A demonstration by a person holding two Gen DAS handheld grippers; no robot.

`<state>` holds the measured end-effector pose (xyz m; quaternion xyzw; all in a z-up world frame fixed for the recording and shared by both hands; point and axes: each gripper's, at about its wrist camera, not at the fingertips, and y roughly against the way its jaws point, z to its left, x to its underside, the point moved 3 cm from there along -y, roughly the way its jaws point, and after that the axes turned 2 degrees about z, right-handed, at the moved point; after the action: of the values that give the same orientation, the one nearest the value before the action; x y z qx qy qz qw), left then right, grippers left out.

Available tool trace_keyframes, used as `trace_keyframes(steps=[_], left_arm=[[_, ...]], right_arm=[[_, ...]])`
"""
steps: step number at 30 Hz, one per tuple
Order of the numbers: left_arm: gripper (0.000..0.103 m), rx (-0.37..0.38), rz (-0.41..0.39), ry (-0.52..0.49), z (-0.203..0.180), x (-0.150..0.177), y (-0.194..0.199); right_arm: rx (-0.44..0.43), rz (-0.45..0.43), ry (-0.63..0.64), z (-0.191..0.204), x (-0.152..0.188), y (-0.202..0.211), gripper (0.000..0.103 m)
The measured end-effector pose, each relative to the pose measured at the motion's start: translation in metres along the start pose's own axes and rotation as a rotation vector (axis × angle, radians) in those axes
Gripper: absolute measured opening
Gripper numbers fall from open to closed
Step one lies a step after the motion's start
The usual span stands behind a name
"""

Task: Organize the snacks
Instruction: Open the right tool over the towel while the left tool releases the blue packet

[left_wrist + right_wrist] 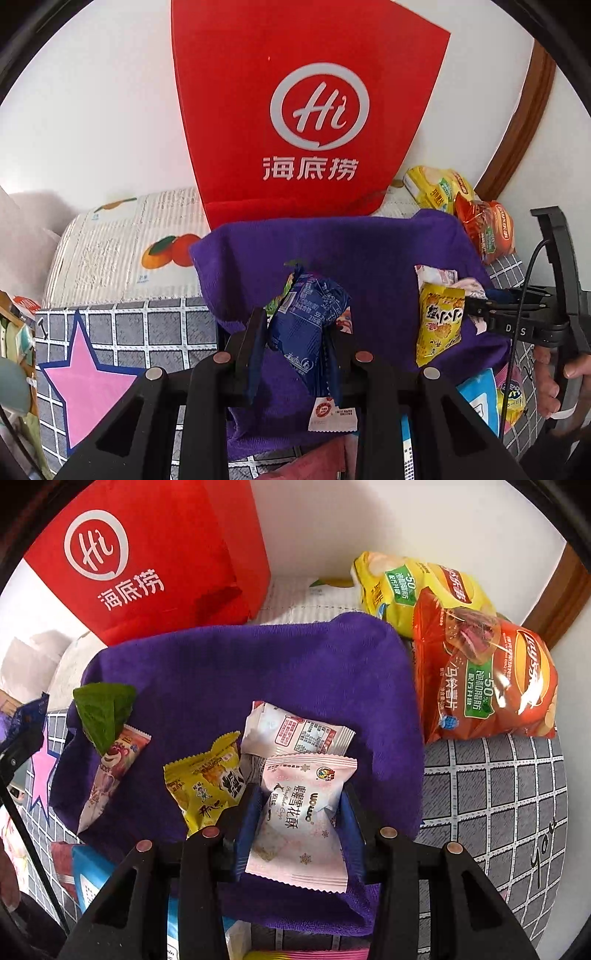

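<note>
Both grippers point steeply down over the purple cloth (221, 657): left gripper (295, 332) clamps a blue packet (306, 317); right gripper (299, 808) brackets a pink packet (299, 823) lengthwise, pads just touching it.

right gripper (301, 812) around pink-white snack packet (301, 823) | over purple cloth (221, 672) | yellow packet (207, 782) just left | red paper bag (147, 561) behind | orange chip bag (487, 679) right
</note>
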<state>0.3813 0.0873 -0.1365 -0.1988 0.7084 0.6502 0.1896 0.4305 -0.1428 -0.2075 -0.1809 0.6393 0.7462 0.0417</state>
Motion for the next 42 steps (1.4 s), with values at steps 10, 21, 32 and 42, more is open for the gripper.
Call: trace_keyframes(steps=[10, 21, 32, 42], left_arm=[[0.027, 0.012, 0.054, 0.021, 0.003, 0.004, -0.013], [0.027, 0.017, 0.120, 0.024, 0.001, 0.009, -0.028], [0.030, 0.017, 0.147, 0.024, -0.001, 0.011, -0.034], [0.040, 0.078, 0.141, 0.048, -0.003, 0.009, -0.031]], right_arm=[[-0.032, -0.092, -0.026, -0.003, -0.005, 0.032, 0.062], [-0.011, -0.150, -0.004, 0.003, -0.007, 0.057, 0.063], [0.013, -0.173, 0.030, 0.014, -0.005, 0.063, 0.063], [0.023, -0.180, 0.050, 0.019, -0.005, 0.065, 0.063]])
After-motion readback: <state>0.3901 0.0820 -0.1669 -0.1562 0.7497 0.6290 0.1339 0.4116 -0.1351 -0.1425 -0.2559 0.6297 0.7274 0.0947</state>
